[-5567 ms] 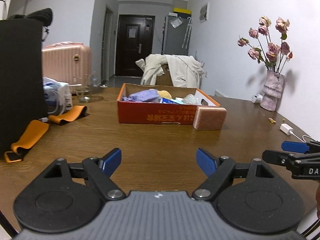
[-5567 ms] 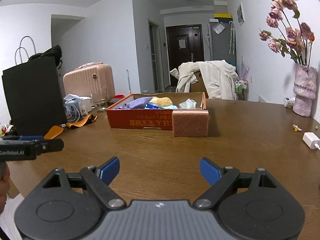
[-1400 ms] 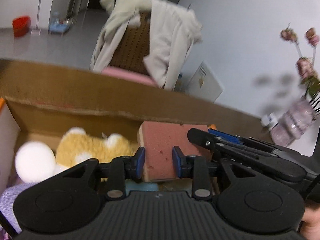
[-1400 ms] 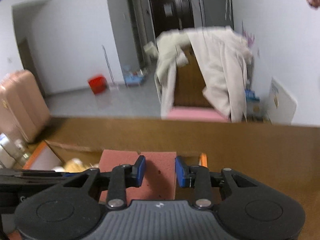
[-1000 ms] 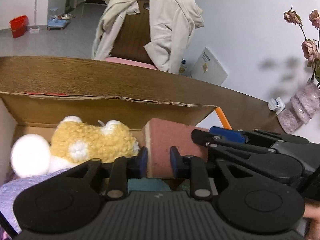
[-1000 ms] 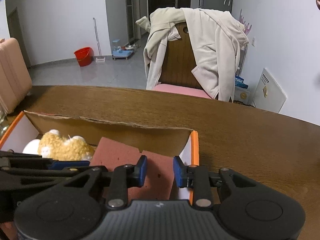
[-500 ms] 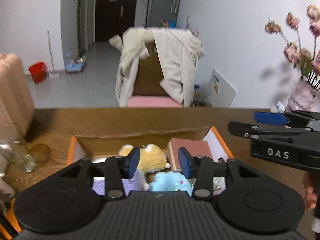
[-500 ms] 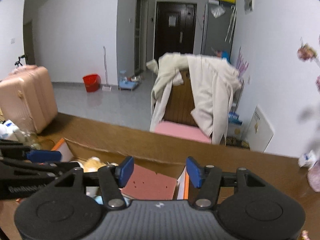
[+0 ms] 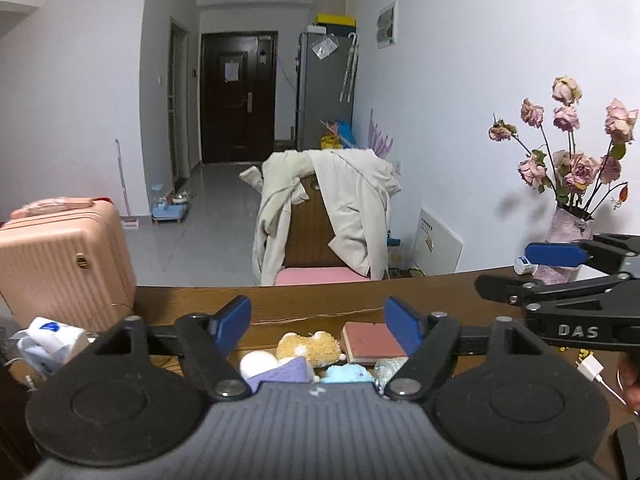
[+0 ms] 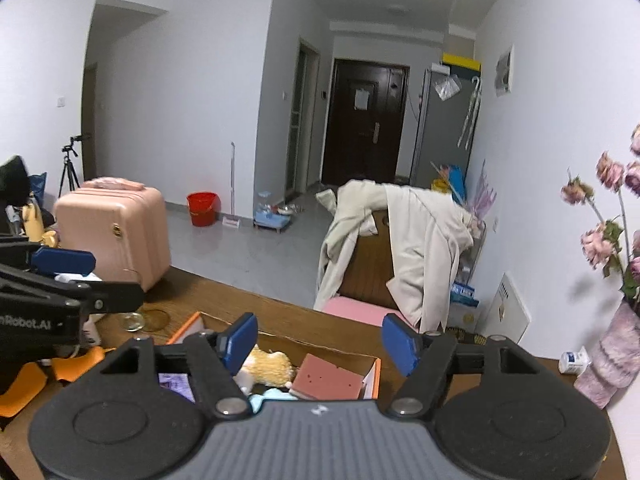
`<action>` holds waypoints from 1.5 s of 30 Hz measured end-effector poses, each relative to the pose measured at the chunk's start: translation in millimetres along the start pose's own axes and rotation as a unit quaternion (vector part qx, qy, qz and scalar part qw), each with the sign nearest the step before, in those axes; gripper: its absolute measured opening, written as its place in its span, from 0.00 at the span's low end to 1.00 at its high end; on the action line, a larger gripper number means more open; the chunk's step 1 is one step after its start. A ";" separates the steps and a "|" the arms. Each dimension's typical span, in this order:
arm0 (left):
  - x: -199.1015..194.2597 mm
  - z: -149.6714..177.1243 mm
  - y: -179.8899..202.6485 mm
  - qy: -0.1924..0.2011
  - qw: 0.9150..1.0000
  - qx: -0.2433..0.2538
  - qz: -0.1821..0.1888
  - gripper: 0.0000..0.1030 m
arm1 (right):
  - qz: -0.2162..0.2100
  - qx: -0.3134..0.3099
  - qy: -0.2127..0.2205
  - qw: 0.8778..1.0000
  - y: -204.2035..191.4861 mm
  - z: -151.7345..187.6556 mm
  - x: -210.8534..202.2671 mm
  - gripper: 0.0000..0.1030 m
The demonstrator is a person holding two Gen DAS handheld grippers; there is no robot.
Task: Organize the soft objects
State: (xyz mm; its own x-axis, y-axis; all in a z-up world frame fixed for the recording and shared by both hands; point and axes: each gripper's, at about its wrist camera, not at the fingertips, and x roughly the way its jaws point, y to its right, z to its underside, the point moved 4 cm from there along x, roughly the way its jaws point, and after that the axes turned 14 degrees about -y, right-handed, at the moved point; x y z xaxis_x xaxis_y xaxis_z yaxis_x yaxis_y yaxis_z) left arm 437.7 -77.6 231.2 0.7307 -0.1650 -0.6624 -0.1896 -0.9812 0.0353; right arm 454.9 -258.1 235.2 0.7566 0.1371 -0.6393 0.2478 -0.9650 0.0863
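Wooden desk (image 10: 280, 320) across the foreground, chair (image 9: 308, 224) with a pale coat (image 9: 360, 196) behind its far edge, pink suitcase (image 10: 116, 232) off to the left on the floor. On the desk, open cardboard box (image 10: 192, 326) with orange sides, holding the soft things. Inside at the right end, pink sponge (image 10: 326, 378) lying flat, touching nothing of either gripper; just left of it, yellow plush (image 10: 270, 364), then white ball (image 9: 258, 364), purple cloth (image 9: 284, 374) and light-blue toy (image 9: 346, 374) toward the near side. Vase (image 9: 568, 232) of dried roses at the desk's right edge against the wall. Left gripper (image 9: 318, 322) above and short of the box, jaws just been opening, now wide with nothing between them. Right gripper (image 10: 318, 338) likewise raised, jaws just been opening, wide and empty, sponge seen below the gap. Each gripper visible from the side in the other's view. White charger (image 9: 590, 370) on the desk at right.
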 end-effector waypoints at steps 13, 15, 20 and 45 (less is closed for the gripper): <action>-100.8 125.5 3.6 0.083 0.996 0.040 -0.010 0.91 | -0.016 -0.028 0.083 0.996 -54.6 116.1 -115.6 0.79; -113.0 153.4 5.0 0.103 0.994 0.041 -0.013 0.93 | -0.019 -0.023 0.095 0.995 -63.2 139.1 -125.7 0.81; -133.0 219.2 8.1 0.127 0.991 0.041 -0.014 0.96 | -0.022 -0.008 0.116 0.993 -89.2 202.5 -144.3 0.82; -146.1 410.3 -8.8 0.096 0.993 -0.013 -0.063 1.00 | -0.012 0.024 0.105 0.994 -171.8 396.0 -161.9 0.91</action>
State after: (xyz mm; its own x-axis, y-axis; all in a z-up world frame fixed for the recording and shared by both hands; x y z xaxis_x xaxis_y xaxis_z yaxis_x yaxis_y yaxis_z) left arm 63.5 -3.9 20.7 0.8599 -0.0546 -0.5075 -0.0733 -0.9972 -0.0169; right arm 50.2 -203.1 21.3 0.8619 0.1987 -0.4666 0.2416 -0.9698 0.0333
